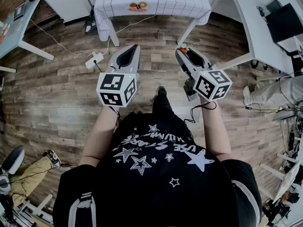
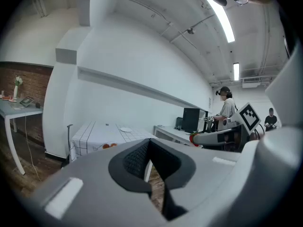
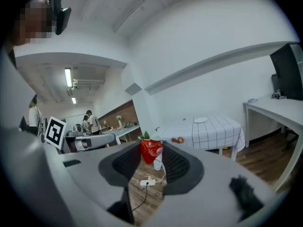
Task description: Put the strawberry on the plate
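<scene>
one strawberry (image 3: 151, 152) sits pinched in the right gripper (image 3: 152, 146); the left gripper (image 2: 149, 143) (empty) is closed.

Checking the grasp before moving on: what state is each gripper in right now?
Left gripper: closed, empty.
Right gripper: closed on the strawberry.

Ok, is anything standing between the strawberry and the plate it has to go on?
Nothing visible does. The strawberry, held in the right gripper, is apart from the checked table bearing the plate. Only open wood floor lies between, with a power strip low on it.
</scene>
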